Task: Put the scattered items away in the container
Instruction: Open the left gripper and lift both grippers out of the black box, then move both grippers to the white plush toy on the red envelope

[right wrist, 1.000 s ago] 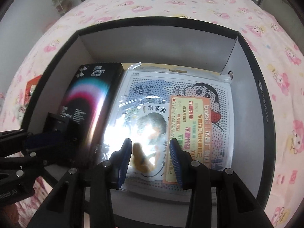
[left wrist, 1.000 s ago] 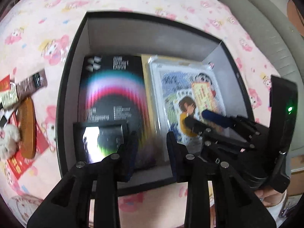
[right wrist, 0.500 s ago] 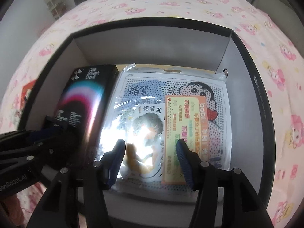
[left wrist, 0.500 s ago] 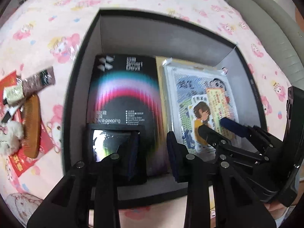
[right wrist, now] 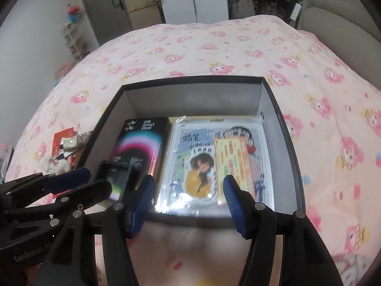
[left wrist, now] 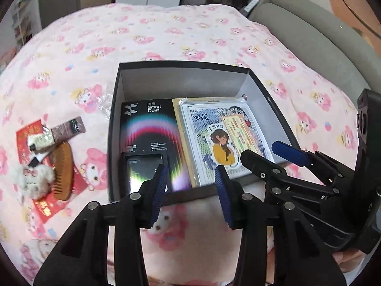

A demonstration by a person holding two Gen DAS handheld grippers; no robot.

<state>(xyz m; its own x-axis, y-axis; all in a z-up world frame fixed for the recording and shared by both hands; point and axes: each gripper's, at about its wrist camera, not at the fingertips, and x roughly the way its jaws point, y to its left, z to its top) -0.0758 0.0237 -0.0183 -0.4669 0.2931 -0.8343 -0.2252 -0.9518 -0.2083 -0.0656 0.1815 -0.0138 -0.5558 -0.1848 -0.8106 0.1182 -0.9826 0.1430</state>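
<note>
Scattered items (left wrist: 47, 157) heaped well left of the left gripper (left wrist: 190, 190), outside the box (left wrist: 114, 128), on pink cartoon-print bedding (left wrist: 166, 35): wooden comb (left wrist: 62, 170), fluffy white plush (left wrist: 33, 175), brown sachet (left wrist: 68, 130), small pale tube (left wrist: 39, 141), red envelopes (left wrist: 51, 205) beneath. Probably all light. Comb rigid, smooth, best pinched across its spine; plush soft, compressible, forgiving anywhere; sachet and envelopes thin, limp, likely needing an edge pinch off the yielding quilt. Ahead of both jaw pairs, inside the black matte-walled box: glossy black Smart Devil carton (left wrist: 148, 128), bagged cartoon kit (left wrist: 223, 138), slippery-looking film. Left gripper jaws parted, empty. Right gripper (right wrist: 188, 200) jaws spread wider, empty.
</note>
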